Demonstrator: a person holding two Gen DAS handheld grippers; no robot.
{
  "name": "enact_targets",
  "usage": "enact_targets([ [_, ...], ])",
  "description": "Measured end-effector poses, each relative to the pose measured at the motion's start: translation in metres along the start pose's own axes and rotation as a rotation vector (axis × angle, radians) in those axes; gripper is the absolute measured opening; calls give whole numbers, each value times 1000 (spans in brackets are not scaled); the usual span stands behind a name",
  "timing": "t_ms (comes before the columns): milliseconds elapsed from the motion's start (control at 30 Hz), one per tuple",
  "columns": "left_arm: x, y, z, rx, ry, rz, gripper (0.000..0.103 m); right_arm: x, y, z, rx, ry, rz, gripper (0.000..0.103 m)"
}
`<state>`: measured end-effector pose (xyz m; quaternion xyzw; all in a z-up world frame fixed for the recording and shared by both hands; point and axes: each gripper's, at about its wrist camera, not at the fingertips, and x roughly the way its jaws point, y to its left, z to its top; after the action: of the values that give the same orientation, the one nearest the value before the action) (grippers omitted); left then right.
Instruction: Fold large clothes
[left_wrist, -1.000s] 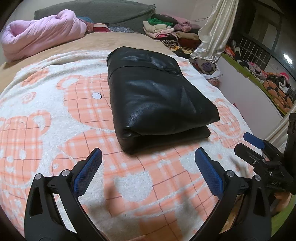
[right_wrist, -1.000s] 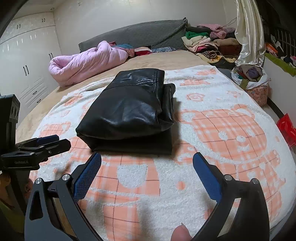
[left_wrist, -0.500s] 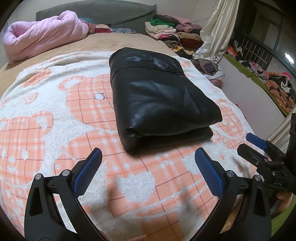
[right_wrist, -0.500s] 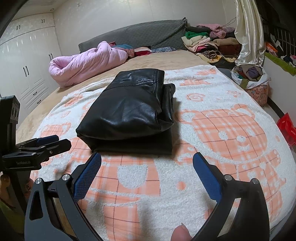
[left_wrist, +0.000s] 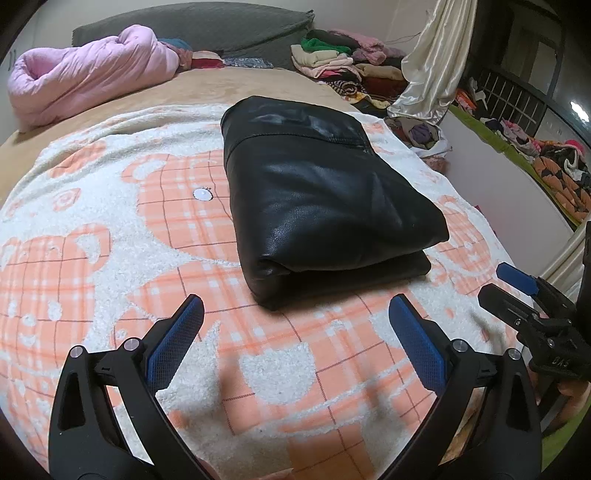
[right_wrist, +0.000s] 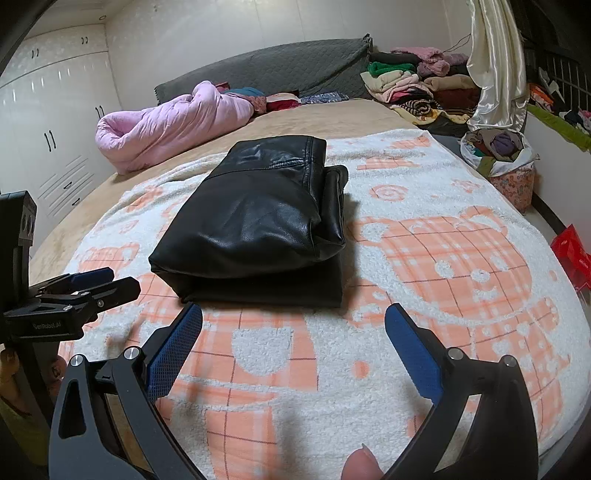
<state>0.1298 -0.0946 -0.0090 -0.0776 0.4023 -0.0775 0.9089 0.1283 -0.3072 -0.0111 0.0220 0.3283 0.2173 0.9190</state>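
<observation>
Folded black leather garment (left_wrist: 325, 206) lying in a thick, neat rectangle on a white and orange bear-print blanket (left_wrist: 110, 258), spread over a bed. Nothing gripping or touching it.

Seen from the left wrist: left gripper (left_wrist: 295, 317) hovering just above the blanket on the near side of the garment, blue-padded fingers (left_wrist: 173, 343) spread wide, nothing between them. Right gripper (left_wrist: 517, 288) visible at the far right edge, near the garment's right corner; fingers look close together from this side-on angle. Small white round disc (left_wrist: 202, 193) on the blanket just left of the garment, shown only here.

Seen from the right wrist: right gripper (right_wrist: 293, 325) also low and near the garment's folded front edge, fingers (right_wrist: 413, 354) wide apart and empty. Left gripper (right_wrist: 96, 284) at the left edge, clear of the garment. Fingertip (right_wrist: 362, 465) of the holding hand at the bottom edge. White wardrobe doors (right_wrist: 55, 147) on the left wall, only in this view.

Far side in both views: rolled pink quilt (right_wrist: 173, 125), grey headboard cushion (right_wrist: 273, 70), pile of mixed clothes (right_wrist: 413, 85) to the right.
</observation>
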Motion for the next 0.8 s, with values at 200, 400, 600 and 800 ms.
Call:
enact_targets([
  [200, 1, 1, -1, -1, 4, 4, 94, 0, 0, 0, 0, 3, -3, 99],
  [400, 1, 4, 0, 2, 2, -4, 94, 0, 0, 0, -1, 1, -2, 99],
  [600, 0, 7, -1, 5, -1, -7, 94, 1, 0, 0, -1, 2, -5, 99],
  [800, -1, 6, -1, 13, -2, -4, 94, 2, 2, -1, -15, 0, -26, 99],
])
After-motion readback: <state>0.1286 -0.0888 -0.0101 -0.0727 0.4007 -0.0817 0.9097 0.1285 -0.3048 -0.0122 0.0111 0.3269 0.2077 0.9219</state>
